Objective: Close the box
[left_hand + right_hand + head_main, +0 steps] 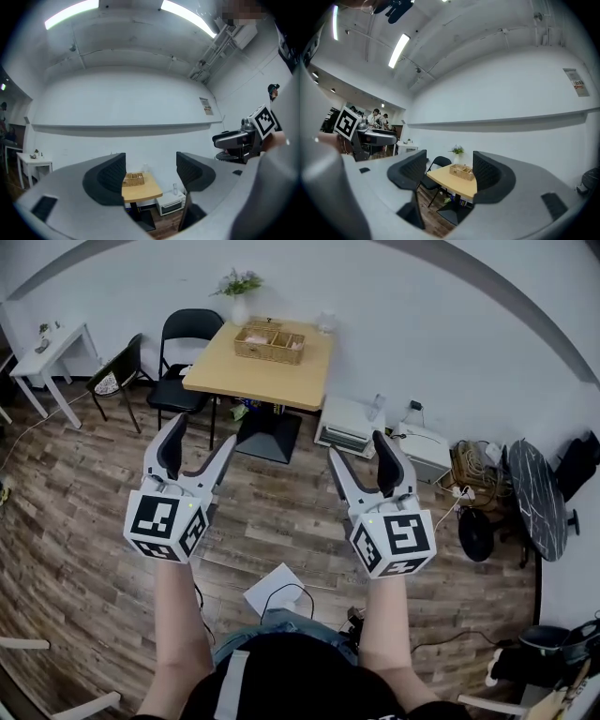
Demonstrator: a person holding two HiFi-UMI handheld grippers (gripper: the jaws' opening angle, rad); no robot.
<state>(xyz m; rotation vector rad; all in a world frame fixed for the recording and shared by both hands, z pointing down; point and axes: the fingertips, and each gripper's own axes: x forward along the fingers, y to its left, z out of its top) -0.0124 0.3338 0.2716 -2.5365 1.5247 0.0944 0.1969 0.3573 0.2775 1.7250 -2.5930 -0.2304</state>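
A woven wicker box (pixel 269 342) rests on a light wooden table (pixel 253 376) far across the room; it also shows small between the jaws in the left gripper view as the wicker box (pixel 133 178) and in the right gripper view as the wicker box (pixel 461 171). My left gripper (pixel 199 452) is held up at chest height, open and empty. My right gripper (pixel 360 457) stands beside it, open and empty too. Both are well short of the table.
Two black chairs (pixel 186 343) stand left of the table and a small white side table (pixel 56 354) lies further left. A white oven (pixel 349 423) and boxes sit on the floor by the wall. Cables and a round dark table (pixel 536 498) lie right. Paper (pixel 274 589) lies by my feet.
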